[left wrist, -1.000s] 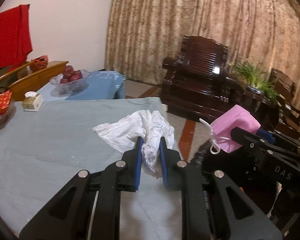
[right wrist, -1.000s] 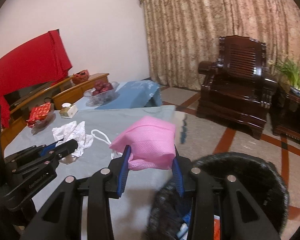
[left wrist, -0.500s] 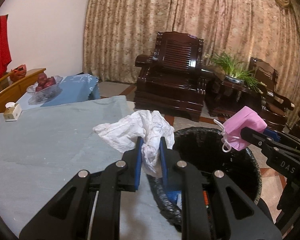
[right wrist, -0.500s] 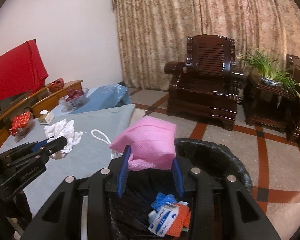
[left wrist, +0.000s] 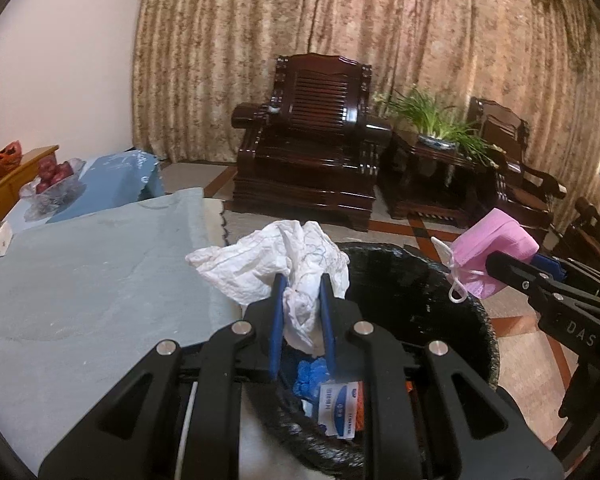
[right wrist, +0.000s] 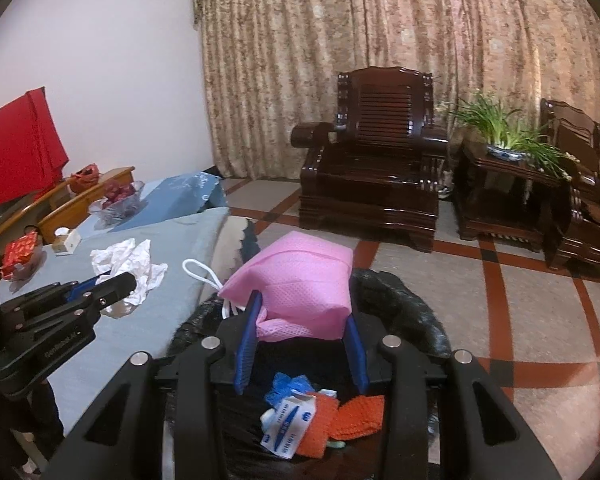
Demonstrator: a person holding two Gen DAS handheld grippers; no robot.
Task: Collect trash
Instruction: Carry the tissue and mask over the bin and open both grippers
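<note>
Crumpled white paper (left wrist: 288, 264) is pinched between the jaws of the left gripper (left wrist: 302, 300), held over the near rim of the black-lined trash bin (left wrist: 440, 304). Pink face mask (right wrist: 300, 280) is clamped by the right gripper (right wrist: 302, 328) above the bin's opening, where a blue glove (right wrist: 286, 386) and orange cloth (right wrist: 358, 414) are seen.

Each gripper (left wrist: 302, 284) (right wrist: 302, 312) was matte black with blue pads (left wrist: 277, 308), silver screws (left wrist: 168, 347) and white lettering on its side.
</note>
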